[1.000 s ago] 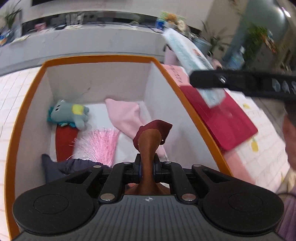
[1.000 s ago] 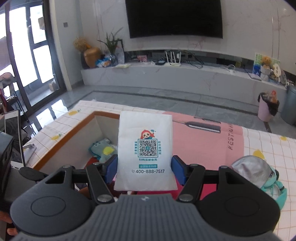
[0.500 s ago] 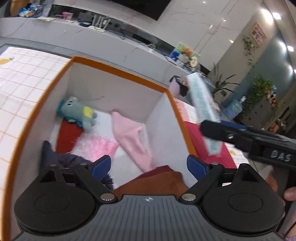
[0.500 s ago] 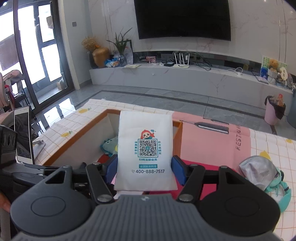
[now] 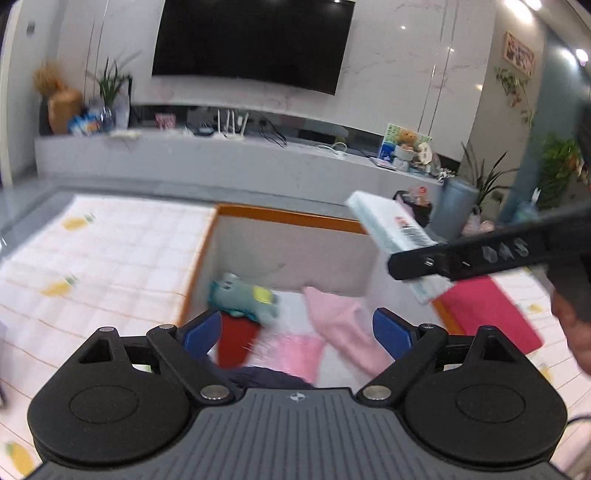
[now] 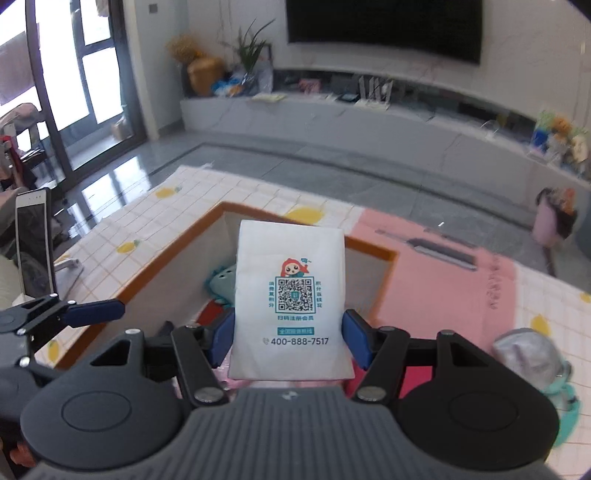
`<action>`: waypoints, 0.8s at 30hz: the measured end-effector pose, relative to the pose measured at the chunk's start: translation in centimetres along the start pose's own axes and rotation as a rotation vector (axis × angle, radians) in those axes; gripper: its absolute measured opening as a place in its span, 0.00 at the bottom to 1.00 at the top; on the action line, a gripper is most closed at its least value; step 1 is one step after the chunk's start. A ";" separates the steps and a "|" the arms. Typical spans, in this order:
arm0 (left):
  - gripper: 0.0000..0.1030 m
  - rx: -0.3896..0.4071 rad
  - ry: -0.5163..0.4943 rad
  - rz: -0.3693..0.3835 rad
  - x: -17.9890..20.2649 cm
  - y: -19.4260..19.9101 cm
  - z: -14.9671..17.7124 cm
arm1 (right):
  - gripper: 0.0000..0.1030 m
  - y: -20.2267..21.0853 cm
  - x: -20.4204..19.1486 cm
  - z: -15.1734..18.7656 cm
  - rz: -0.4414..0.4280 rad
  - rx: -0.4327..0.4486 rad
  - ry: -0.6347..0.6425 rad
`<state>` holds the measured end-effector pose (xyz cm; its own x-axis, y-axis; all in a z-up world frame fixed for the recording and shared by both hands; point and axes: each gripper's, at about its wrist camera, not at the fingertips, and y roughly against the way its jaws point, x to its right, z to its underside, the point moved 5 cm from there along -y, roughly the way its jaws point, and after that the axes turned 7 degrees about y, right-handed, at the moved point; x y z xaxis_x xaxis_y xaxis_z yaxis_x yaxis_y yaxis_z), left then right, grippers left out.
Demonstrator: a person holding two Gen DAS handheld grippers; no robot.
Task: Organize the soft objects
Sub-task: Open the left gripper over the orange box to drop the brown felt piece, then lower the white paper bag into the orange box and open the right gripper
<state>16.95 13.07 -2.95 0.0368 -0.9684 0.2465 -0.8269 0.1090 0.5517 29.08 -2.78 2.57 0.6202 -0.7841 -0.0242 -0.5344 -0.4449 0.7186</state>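
Each camera sits at the back of a gripper and looks forward along its two fingers, tilted down.

The left wrist view is close above the white box with the orange rim [image 5: 284, 216] and faces the wall with the big black TV [image 5: 255, 40].

The right wrist view looks from the box's other side, a little higher, over the white paper packet with a square code [image 6: 291, 295].

Both views share the box [image 6: 159, 266], the teal plush toy [image 5: 240, 297] [image 6: 221, 280], the checked cloth with lemons [image 5: 103, 251] [image 6: 173, 218] and the TV [image 6: 384, 26].
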 end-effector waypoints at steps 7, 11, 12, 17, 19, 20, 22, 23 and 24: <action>1.00 -0.041 -0.049 0.001 -0.4 0.0 0.5 | 0.60 -6.0 -2.0 -1.7 -0.035 -0.168 0.210; 1.00 -0.051 -0.026 -0.019 -1.0 -0.4 0.4 | 0.60 -9.6 -1.9 -1.0 0.047 -0.312 0.257; 1.00 -0.051 -0.021 -0.008 -1.1 -0.3 0.4 | 0.60 -10.2 -1.8 -0.8 0.064 -0.326 0.260; 1.00 -0.045 -0.033 -0.012 -0.8 0.0 0.5 | 0.60 -11.7 -1.7 -0.1 0.069 -0.350 0.240; 1.00 -0.050 -0.048 -0.016 -0.7 0.0 0.5 | 0.60 -12.0 -1.9 0.1 0.070 -0.367 0.229; 1.00 -0.048 -0.051 -0.019 -0.6 0.0 0.6 | 0.60 -12.2 -2.0 0.2 0.070 -0.372 0.227; 1.00 -0.051 -0.055 -0.018 -0.6 -0.1 0.6 | 0.61 -12.5 -2.1 0.3 0.077 -0.377 0.234; 1.00 -0.053 -0.056 -0.017 -0.6 -0.1 0.6 | 0.63 -12.5 -2.1 0.3 0.078 -0.374 0.239; 1.00 -0.058 -0.055 -0.015 -0.7 -0.2 0.6 | 0.70 -12.6 -2.2 0.1 0.072 -0.366 0.249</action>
<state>16.75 13.57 -3.74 0.0165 -0.9808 0.1946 -0.7928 0.1058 0.6002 34.36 4.47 -6.50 0.7319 -0.6595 0.1711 -0.3710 -0.1751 0.9120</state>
